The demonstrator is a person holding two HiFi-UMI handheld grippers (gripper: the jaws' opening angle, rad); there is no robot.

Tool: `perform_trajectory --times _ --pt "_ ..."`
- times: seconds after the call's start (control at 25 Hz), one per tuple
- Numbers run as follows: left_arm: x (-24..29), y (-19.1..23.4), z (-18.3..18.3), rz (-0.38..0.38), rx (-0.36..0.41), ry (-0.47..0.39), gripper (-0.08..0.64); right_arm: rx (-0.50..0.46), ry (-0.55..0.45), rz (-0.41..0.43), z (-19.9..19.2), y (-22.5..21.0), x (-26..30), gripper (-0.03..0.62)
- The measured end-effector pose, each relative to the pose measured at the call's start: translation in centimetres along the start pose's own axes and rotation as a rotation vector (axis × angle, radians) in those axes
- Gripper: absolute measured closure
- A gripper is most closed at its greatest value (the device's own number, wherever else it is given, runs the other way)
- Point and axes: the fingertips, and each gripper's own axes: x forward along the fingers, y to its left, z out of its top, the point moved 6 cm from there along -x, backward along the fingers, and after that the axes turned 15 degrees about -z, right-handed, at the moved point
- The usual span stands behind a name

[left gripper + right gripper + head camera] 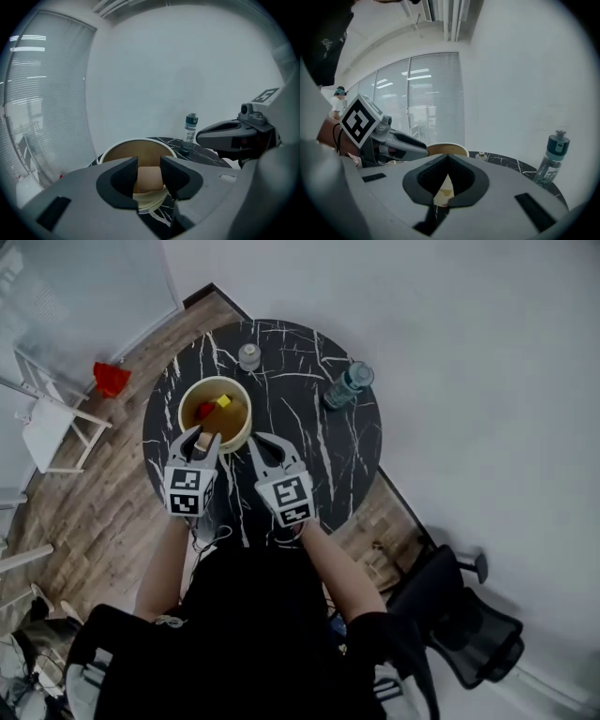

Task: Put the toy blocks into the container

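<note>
i had the left hand-held gripper (201, 441) pinching a tan block (149, 178) at the container (248, 415)'s near rim, the right hand-held gripper (259, 442) pressed together and empty beside the container, so next, i judged, came moving over the container's middle and spreading the jaws.

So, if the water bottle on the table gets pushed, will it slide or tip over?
Probably tips: the water bottle is tall and narrow, standing upright. It looks like clear plastic, so likely light unless full. It stands near the table edge, so a push could send it off.
</note>
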Motion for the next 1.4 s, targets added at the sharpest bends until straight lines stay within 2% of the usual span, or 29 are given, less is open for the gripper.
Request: perform_trajectory --times 0.32,0.56,0.76,1.08,1.4 --pt "0.4 -0.4 -1.3 -0.037 0.003 0.055 0.414 0.014 0.017 -0.042 -0.6 0.3 -1.3 0.595" --pt "0.1 -0.6 -0.7 -0.049 0.018 0.020 0.413 0.017 0.017 -0.062 -0.5 0.8 -2.3 0.595" --pt "-0.6 -1.7 -1.1 -0.030 0.010 0.004 0.413 0.021 0.017 -0.040 -1.2 0.9 -3.6 0.595" --pt "-3.2 -5.0 -1.0 0.067 -0.019 -0.038 0.416 0.024 -0.044 0.041 0.1 0.3 -5.1 0.595" --pt "-6.5 -10.4 0.6 0.215 -0.017 -0.155 0.534 0.002 -0.152 0.088 3.1 -2.0 -8.2 0.595"
